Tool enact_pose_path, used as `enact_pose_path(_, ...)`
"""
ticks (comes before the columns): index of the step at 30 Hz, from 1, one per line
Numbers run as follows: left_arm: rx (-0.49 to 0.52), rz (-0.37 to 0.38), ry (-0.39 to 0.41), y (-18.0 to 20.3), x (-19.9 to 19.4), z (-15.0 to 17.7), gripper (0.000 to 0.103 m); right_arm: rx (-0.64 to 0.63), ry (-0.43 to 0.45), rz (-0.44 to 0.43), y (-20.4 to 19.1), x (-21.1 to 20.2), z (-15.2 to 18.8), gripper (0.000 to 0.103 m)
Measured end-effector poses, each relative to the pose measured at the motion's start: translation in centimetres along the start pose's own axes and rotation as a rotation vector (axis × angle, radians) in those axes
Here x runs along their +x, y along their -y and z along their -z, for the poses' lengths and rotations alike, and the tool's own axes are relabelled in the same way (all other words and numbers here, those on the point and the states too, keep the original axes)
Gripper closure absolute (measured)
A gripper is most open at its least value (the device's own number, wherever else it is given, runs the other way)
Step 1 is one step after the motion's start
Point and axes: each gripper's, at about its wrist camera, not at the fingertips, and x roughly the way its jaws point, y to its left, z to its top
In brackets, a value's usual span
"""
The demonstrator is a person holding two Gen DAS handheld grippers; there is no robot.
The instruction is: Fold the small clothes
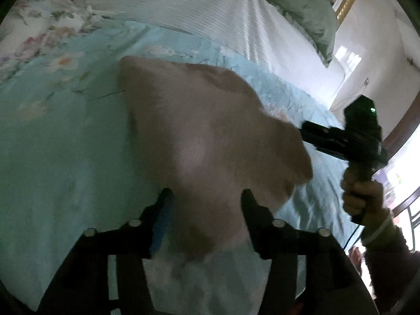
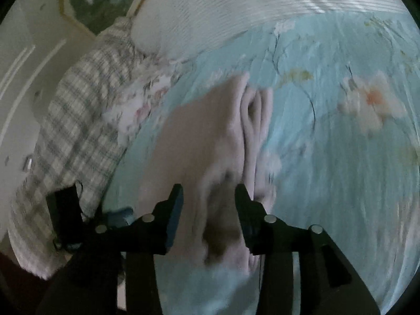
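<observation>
Left gripper [image 1: 206,197] and right gripper [image 2: 209,193], jaws apart, straddle the pink garment [image 1: 210,141] on the bed [image 1: 65,144] — closing on one layer could undo its folds.

My bed [image 1: 52,136] wears a pale turquoise floral sheet. A white ribbed blanket [image 1: 199,2] lies along its far edge, a plaid cloth [image 2: 78,120] at one corner. White walls [image 1: 378,60] and bright window light [image 1: 401,176] lie beyond.
</observation>
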Motion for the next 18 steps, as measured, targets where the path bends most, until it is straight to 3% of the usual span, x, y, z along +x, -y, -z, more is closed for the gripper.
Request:
enact_pose_path(2, 0.001, -0.025, -0.004, 0.1, -0.5, 1.7, 0.032, -0.018, -0.025, 0.011, 0.3, -0.1, 1.7, 0.059)
enact_pose_path(7, 0.017, -0.079, -0.045, 0.6, 0.4, 4.1, 0.03, -0.047, -0.065, 0.035, -0.2, 1.9, 2.6, 0.058)
enact_pose_path(10, 0.042, -0.127, -0.026, 0.9, 1.4, 3.8, 0.03, -0.065, -0.077, 0.038, -0.7, 2.7, 2.2, 0.059)
enact_pose_path(12, 0.065, -0.19, -0.038, 1.0, 2.0, 3.9, 0.044, -0.045, -0.082, -0.005, -1.2, 2.7, 1.8, 0.096)
enact_pose_path(13, 0.071, -0.216, -0.041, 1.1, 2.2, 3.9, 0.064, -0.037, -0.058, -0.04, -1.6, 2.2, 1.7, 0.096)
enact_pose_path(14, 0.072, -0.238, -0.05, 1.0, 2.3, 3.9, 0.074, -0.037, -0.03, -0.071, -2.0, 1.5, 1.7, 0.096)
enact_pose_path(16, 0.031, -0.216, -0.041, 0.2, 1.9, 4.1, 0.081, -0.041, -0.012, -0.064, -2.1, 0.8, 1.9, 0.096)
enact_pose_path(18, -0.002, -0.2, -0.04, -0.3, 1.6, 4.4, 0.084, -0.035, -0.051, 0.013, -1.3, 1.4, 2.4, 0.096)
